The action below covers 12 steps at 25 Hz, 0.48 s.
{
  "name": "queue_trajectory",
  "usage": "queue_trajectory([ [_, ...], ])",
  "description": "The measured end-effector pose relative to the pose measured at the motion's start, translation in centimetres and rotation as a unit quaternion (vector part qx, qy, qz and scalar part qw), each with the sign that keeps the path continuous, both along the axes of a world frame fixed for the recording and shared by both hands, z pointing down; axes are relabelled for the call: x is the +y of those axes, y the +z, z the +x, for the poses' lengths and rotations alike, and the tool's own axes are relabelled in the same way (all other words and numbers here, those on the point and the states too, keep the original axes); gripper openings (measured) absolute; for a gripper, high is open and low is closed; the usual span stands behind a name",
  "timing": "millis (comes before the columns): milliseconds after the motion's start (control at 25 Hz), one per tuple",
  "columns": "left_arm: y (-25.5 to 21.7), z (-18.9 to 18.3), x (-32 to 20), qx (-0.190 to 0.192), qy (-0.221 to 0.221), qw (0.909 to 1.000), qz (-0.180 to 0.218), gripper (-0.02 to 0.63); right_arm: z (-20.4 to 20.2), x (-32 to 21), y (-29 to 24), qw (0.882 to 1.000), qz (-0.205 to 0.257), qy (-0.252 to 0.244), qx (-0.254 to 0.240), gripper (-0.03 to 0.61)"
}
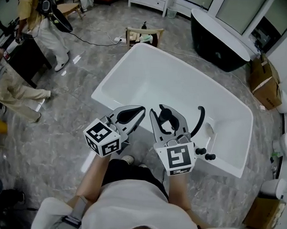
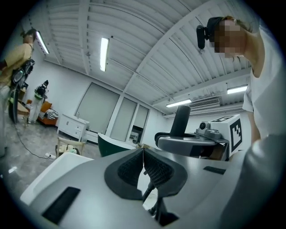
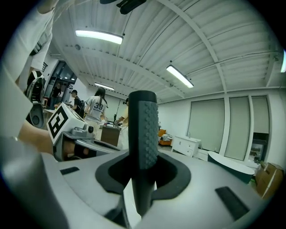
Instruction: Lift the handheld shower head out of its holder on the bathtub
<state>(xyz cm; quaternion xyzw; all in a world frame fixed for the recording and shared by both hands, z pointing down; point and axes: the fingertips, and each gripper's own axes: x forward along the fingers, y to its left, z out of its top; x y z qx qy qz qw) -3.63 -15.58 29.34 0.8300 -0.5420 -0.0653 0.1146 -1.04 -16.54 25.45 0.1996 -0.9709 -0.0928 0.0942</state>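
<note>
left tongs [image 1: 140,110]: shut tight, the ribbed pads meeting with nothing between them. they are held about level above the near rim of the bathtub, just beside the right tongs.
right tongs [image 1: 164,115]: closed on the shower head, one pad pressed to each side of its handle.
shower head [image 3: 144,129]: dark grey with a studded grip. it stands upright in the right tongs with its top well above the pads, over the bathtub's near rim toward the right end.
bathtub [image 1: 182,87]: white and rectangular, set slantwise on a grey marbled floor [image 1: 63,132].
black curved piece [image 1: 199,118]: rises from the near rim just right of the right tongs. i cannot tell whether it is a spout or a hose.
black knobs [image 1: 201,150]: two on the near rim, close to the near right corner.
black tub [image 1: 216,41]: beyond the bathtub's far right corner, with cardboard boxes [image 1: 264,80] to its right.
people [image 1: 43,19]: standing at the far left of the floor.
</note>
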Motion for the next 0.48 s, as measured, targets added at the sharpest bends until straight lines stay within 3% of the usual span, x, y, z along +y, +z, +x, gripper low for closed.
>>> queue_trajectory([
  [480, 0.0, -9.6, 6.7, 0.003, -0.137, 0.9906, -0.004, 0.012, -8.7, 6.0, 0.7, 0.993, 0.007, -0.118, 0.022, 0.109],
])
